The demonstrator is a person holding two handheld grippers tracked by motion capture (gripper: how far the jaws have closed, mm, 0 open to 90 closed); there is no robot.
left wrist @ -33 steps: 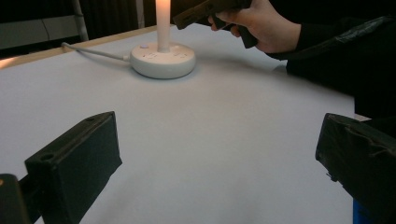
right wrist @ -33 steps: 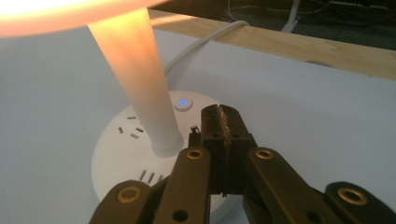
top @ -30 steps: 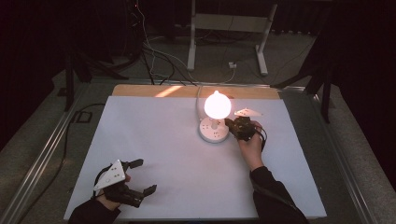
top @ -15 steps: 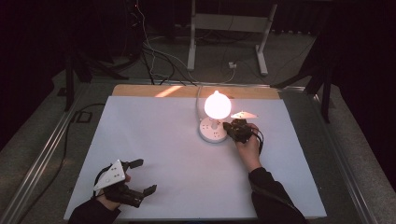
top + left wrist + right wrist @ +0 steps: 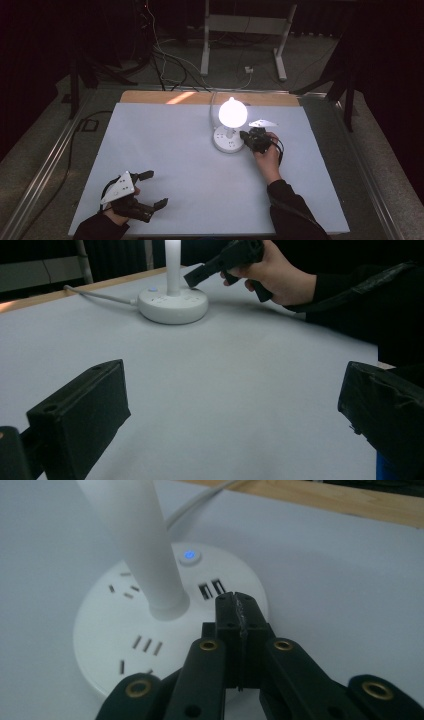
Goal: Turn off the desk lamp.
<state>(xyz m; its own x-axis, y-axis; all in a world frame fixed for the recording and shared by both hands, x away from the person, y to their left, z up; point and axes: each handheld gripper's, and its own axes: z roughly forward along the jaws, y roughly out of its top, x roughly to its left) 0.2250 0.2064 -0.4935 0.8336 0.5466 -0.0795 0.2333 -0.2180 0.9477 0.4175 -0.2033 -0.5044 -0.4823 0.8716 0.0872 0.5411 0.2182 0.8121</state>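
We see lamp (image 5: 231, 125) lit, standing toward far edge of tabletop (image 5: 165, 150), right of centre. Right gripper (image 5: 236, 600) clenched on nothing, tip poised over lamp base, just short of blue-lit button (image 5: 190, 555). Left gripper (image 5: 150, 190) released, jaws wide, resting near left corner of near edge, well apart.

Risks, our judgement:
- tip slips into USB slots (image 5: 212, 588) beside button
- push slides light base; cord (image 5: 100, 296) tugs
- off-centre press misses switch

Dim room, glaring lamp bulb (image 5: 232, 112) — overexposed
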